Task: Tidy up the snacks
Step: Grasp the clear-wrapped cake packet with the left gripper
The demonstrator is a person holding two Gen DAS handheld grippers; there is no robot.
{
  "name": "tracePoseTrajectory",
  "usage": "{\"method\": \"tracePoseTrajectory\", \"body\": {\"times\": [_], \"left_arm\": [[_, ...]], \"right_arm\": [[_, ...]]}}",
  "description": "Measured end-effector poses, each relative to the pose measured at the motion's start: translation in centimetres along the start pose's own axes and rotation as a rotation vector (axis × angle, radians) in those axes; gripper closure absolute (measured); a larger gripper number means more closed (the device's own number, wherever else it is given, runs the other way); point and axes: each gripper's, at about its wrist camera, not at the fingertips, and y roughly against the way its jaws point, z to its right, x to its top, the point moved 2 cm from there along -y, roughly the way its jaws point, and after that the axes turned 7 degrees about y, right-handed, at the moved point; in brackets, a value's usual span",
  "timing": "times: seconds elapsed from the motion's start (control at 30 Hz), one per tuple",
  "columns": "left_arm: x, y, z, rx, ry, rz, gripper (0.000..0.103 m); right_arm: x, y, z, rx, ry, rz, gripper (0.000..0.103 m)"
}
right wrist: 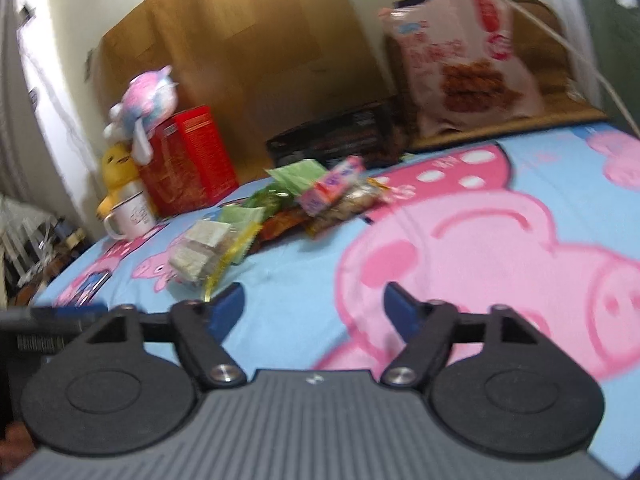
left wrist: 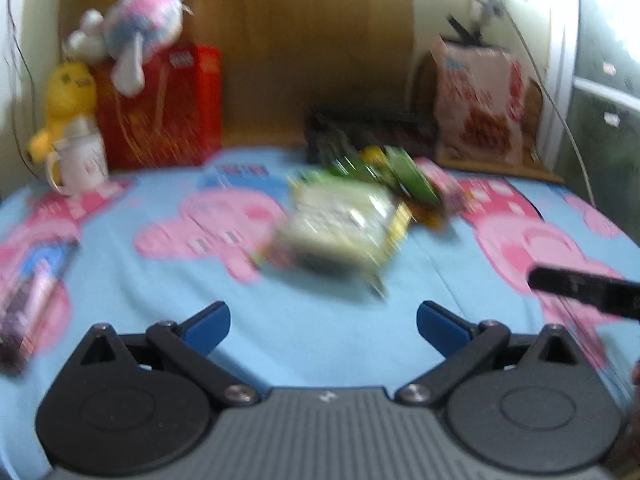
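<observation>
The left hand-held gripper (left wrist: 323, 330) and right hand-held gripper (right wrist: 313, 310) both angle downward, jaws apart and empty.

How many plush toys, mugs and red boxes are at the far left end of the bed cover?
Plush toys: 2, pink-and-blue plush and yellow plush
Mugs: 1, white mug
Red boxes: 1, red box
Total: 4
</observation>
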Motion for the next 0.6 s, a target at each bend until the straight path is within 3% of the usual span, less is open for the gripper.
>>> {"method": "tracePoseTrajectory", "body": {"times": [0.07, 0.33, 0.5, 0.6], "left_arm": [[1.7, -0.3, -1.4, 0.005, 0.020, 0.005, 0.000], [7.1, -6.1, -6.4, -0.035, 0.175, -0.087, 0.002], [7.8, -8.4, -6.0, -0.123, 0.193, -0.112, 0.012], [7.2, -9.9, -5.0, -0.146, 0.182, -0.169, 0.033]], "right_arm": [[1.0, -0.9, -0.7, 0.041, 0.038, -0.020, 0.038], [3.4, -6.6, -5.0, 0.160, 0.226, -0.149, 0.037], [3.3, -10.0, -6.8, 0.201, 0.280, -0.240, 0.036], [3.3, -11.4, -6.9, 0.216, 0.278, -0.261, 0.037]]}}
